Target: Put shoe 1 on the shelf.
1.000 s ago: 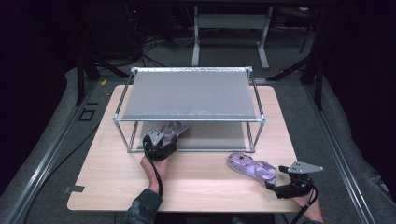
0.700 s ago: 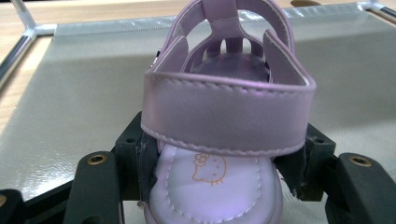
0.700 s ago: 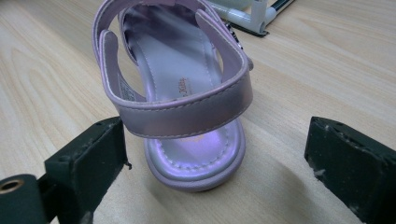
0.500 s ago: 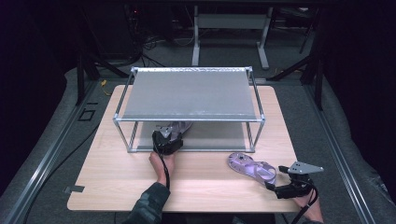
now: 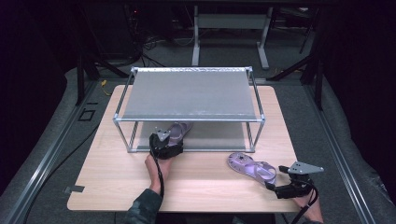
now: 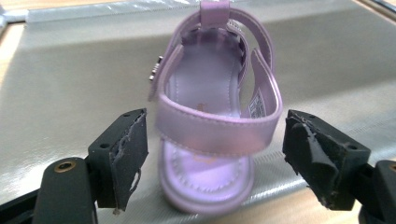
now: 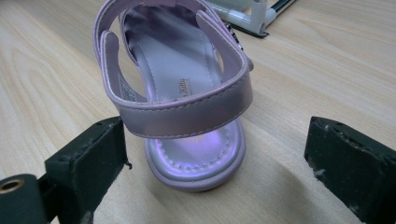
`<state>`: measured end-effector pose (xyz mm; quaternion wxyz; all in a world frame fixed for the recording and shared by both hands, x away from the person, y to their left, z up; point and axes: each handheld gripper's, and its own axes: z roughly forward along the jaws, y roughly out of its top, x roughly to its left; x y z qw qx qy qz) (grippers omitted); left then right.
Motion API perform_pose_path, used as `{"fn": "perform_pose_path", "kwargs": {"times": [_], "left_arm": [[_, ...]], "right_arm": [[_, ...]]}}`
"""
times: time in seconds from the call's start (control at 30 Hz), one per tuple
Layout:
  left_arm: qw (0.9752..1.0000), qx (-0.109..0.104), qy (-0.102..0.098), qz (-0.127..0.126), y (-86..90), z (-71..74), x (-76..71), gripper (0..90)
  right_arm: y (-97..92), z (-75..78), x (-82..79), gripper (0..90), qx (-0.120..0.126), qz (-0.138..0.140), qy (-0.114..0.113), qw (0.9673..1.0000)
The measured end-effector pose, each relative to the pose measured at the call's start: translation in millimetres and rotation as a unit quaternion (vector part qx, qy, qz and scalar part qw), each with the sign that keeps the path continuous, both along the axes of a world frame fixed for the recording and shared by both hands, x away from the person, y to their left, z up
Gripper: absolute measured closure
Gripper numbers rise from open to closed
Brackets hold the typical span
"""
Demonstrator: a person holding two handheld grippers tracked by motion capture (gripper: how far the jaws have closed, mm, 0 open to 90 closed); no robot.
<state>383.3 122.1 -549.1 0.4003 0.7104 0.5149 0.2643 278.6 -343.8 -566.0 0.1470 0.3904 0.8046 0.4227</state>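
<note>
A lilac sandal (image 5: pixel 176 131) lies on the lower shelf (image 5: pixel 212 133) of a metal rack, toe pointing inward. My left gripper (image 5: pixel 166 139) is at its heel. In the left gripper view the heel strap of the sandal (image 6: pixel 205 84) sits between the jaws of the left gripper (image 6: pixel 215 126). The jaws have just been opening, and both pads (image 6: pixel 133 149) stand clear of the strap. A second lilac sandal (image 5: pixel 252 166) lies on the table. My right gripper (image 5: pixel 275 185) is open around the heel of this sandal (image 7: pixel 182 70) without touching it; this gripper (image 7: pixel 217 135) has its jaws set wide.
The rack's grey top shelf (image 5: pixel 187 95) covers the lower shelf, with thin metal posts (image 5: pixel 259 135) at the corners. The wooden table (image 5: pixel 112 182) has bare room at the front left. A piece of tape (image 5: pixel 74 189) sits near the front left corner.
The left gripper and its sandal have slid a little to the right and further under the rack's top shelf. The right gripper and the sandal on the table have not moved.
</note>
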Motion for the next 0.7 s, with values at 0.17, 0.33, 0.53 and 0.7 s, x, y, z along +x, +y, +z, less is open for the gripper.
{"fn": "perform_pose_path", "kwargs": {"times": [0.17, 0.33, 0.53, 0.7], "left_arm": [[0.9999, -0.011, -0.001, -0.012, 6.3, 5.6, -1.5, 37.6], [0.9995, -0.029, 0.007, -0.010, 6.0, 6.4, 0.5, 49.4], [0.9990, -0.043, 0.012, -0.009, -11.8, 8.9, 7.6, 50.0], [0.9990, -0.042, 0.012, -0.003, -22.9, 9.6, 11.0, 50.7]], "right_arm": [[0.4, -0.2, 0.2, 5.3, 0.001, -0.003, 0.000, 1.0000], [0.6, -0.9, 0.9, 5.4, 0.009, 0.000, 0.003, 1.0000], [0.0, -0.2, 0.7, 5.4, 0.004, 0.000, 0.003, 1.0000], [-0.1, -0.2, 0.6, 5.6, 0.004, 0.000, 0.002, 1.0000]]}}
